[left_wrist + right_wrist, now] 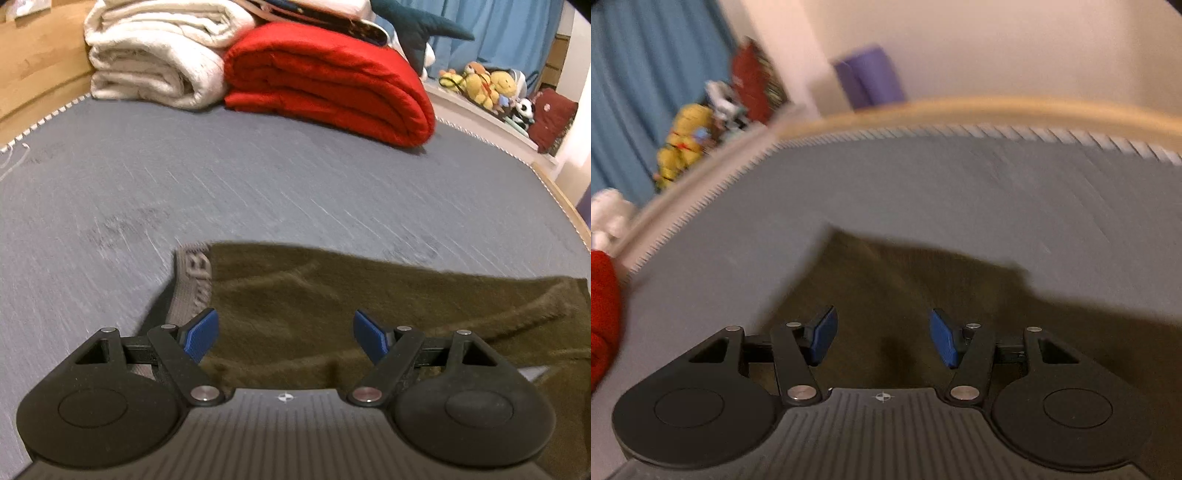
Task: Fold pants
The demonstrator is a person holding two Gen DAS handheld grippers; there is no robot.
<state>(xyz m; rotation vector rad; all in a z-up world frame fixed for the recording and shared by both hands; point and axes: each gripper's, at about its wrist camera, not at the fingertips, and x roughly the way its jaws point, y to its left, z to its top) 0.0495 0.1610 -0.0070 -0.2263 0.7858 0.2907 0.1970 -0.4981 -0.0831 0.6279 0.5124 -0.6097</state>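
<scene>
Olive-green fleece pants [332, 295] with a grey lettered waistband [192, 280], spread flat on a grey mattress [258, 177]. Left gripper [286, 334] above them near the waistband, blue fingers apart, nothing between. Right gripper [882, 336] over the same cloth, fingers also apart.

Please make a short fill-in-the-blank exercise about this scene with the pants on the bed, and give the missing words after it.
1. The olive pants lie on a ____ mattress.
2. The folded blanket beside the white one is ____.
3. The left gripper and right gripper both have jaws that stand ____.
4. The pads on the fingers are ____.

Missing words: grey; red; open; blue
</scene>
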